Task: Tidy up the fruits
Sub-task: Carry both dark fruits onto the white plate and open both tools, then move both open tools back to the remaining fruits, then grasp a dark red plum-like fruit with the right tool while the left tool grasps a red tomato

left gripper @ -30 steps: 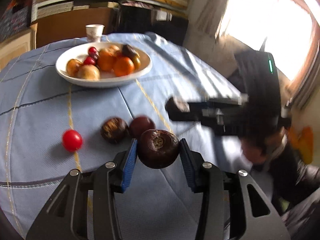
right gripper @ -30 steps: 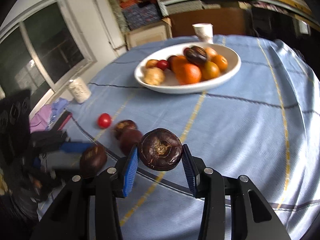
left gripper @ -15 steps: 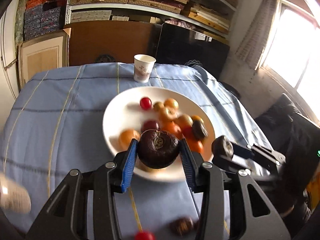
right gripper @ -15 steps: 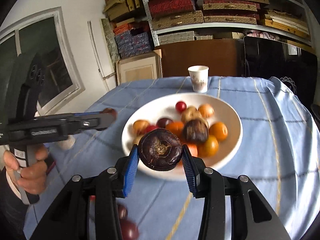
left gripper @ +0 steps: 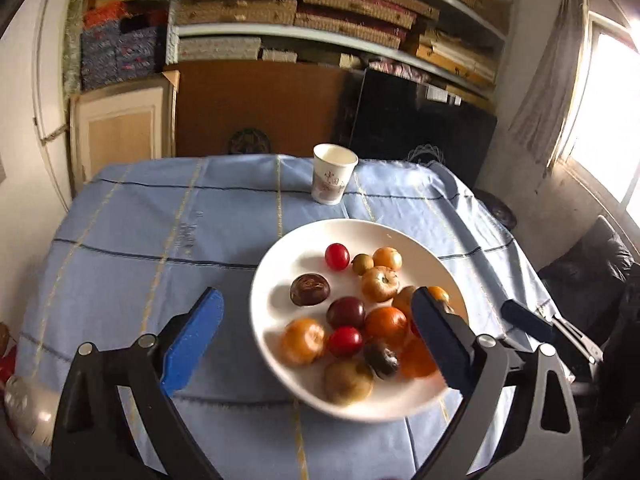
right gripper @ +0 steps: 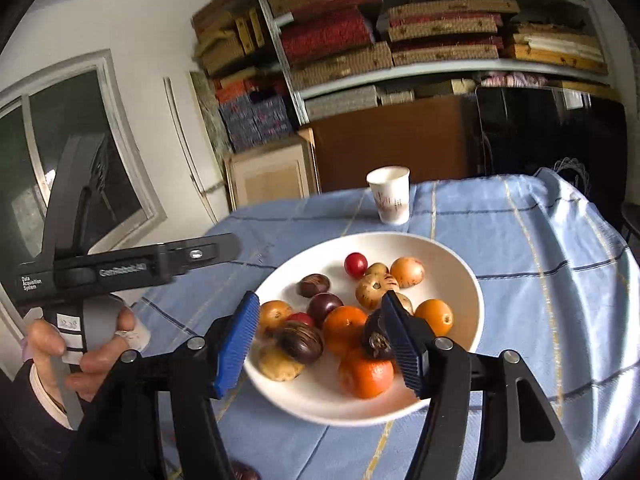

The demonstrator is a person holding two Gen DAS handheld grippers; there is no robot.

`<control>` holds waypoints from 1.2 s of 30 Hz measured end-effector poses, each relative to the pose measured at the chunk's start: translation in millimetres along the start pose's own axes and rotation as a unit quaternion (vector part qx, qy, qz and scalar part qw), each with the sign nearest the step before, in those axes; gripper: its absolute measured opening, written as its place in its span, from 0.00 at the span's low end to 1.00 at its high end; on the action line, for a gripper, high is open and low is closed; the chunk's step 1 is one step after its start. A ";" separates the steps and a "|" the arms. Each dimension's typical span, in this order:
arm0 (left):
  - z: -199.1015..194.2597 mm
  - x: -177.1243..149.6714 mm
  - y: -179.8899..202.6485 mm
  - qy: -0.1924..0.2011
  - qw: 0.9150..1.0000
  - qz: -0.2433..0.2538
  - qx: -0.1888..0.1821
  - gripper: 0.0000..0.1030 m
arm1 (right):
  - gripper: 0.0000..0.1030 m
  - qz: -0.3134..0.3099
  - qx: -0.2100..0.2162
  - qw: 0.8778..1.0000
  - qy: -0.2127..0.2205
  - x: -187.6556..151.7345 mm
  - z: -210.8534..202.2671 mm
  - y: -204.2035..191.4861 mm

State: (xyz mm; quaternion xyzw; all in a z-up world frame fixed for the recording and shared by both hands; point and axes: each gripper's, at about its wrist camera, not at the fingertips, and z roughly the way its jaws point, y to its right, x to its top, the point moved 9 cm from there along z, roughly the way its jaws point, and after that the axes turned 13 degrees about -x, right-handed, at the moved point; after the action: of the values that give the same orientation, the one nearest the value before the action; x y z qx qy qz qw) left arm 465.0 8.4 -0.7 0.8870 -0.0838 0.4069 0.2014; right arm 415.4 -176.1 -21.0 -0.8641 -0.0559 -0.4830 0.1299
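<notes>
Both the left claw [left gripper: 316, 336] and right claw [right gripper: 324, 340] have just been opened wide and empty over the fruit bowl [right gripper: 460, 276] in the table's middle, so leftover fruit must be fetched next.

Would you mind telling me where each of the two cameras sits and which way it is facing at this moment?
Left wrist: behind the open left gripper, looking down at the white bowl; the right gripper's tip shows at right.
Right wrist: behind the open right gripper, above the bowl; the person's left hand shows, holding its gripper.
Shared: bowl, paper cup, blue tablecloth, shelves.
</notes>
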 end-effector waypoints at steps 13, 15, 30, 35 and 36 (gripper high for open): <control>-56.0 -153.5 -18.6 -0.023 0.996 -0.088 0.010 0.95 | 0.66 -0.044 0.007 0.996 -0.073 -101.4 -39.4 -9.0; -62.7 -161.3 -22.3 -0.021 0.995 -0.097 0.008 0.95 | 0.66 -0.072 0.016 0.994 -0.079 -111.5 -45.8 -23.1; -70.2 -162.4 -22.5 -0.018 0.995 -0.029 0.095 0.95 | 0.65 -0.158 0.011 0.977 -0.140 -153.9 -44.8 -46.0; -69.2 -164.0 -24.7 -0.021 0.994 -0.030 0.101 0.95 | 0.57 -0.166 0.015 0.975 -0.145 -158.4 -42.6 -50.0; -68.8 -164.3 -24.5 -0.021 0.994 -0.029 0.103 0.95 | 0.55 -0.167 0.016 0.975 -0.145 -158.6 -42.8 -50.8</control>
State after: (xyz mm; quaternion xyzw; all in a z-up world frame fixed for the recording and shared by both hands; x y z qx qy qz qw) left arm 317.8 57.4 -91.5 0.9137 -0.0200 0.3882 0.1188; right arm 285.5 -134.7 -125.7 -0.9011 -0.2259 -0.3665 0.0517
